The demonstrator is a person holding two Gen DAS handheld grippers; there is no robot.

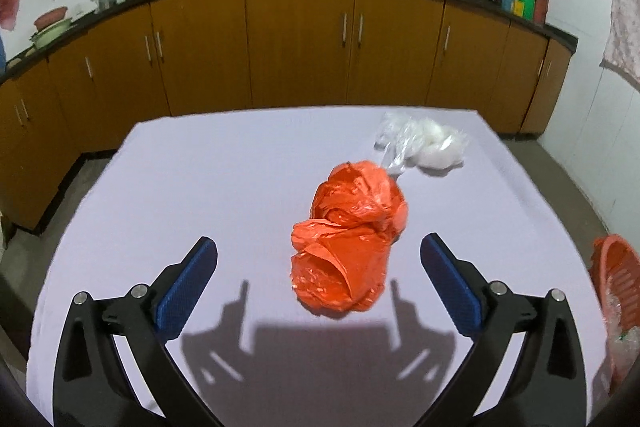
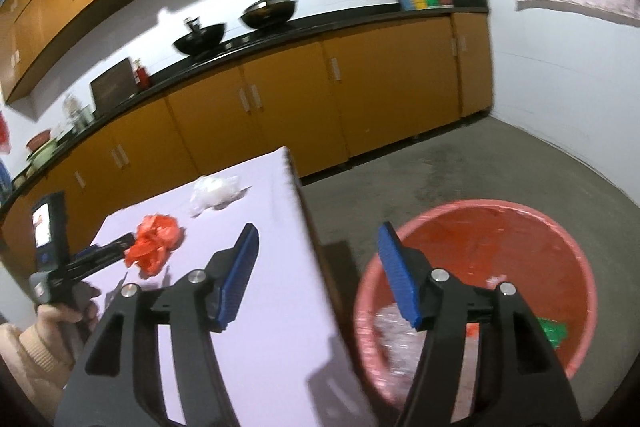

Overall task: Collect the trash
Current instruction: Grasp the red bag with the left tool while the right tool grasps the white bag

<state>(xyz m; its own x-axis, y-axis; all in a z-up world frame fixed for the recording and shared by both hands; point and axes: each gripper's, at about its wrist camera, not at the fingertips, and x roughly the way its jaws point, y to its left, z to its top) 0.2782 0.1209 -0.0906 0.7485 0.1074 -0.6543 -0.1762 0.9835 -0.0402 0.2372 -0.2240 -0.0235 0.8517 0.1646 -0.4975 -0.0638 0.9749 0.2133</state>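
Note:
A crumpled orange plastic bag (image 1: 349, 235) lies on the pale lilac table (image 1: 200, 179), with a crumpled clear white plastic bag (image 1: 424, 143) just behind it to the right. My left gripper (image 1: 319, 247) is open and empty, its blue pads on either side of the orange bag's near end, above the table. In the right wrist view the orange bag (image 2: 154, 242) and clear bag (image 2: 216, 195) show on the table (image 2: 260, 307). My right gripper (image 2: 316, 239) is open and empty over the table's right edge, beside a red bin (image 2: 560, 251) on the floor holding clear and green scraps.
The red bin (image 1: 612, 267) stands off the table's right side. Orange-brown cabinets (image 1: 300, 39) with a black counter, woks and bottles run along the far wall. Grey concrete floor (image 2: 460, 163) lies between table and cabinets.

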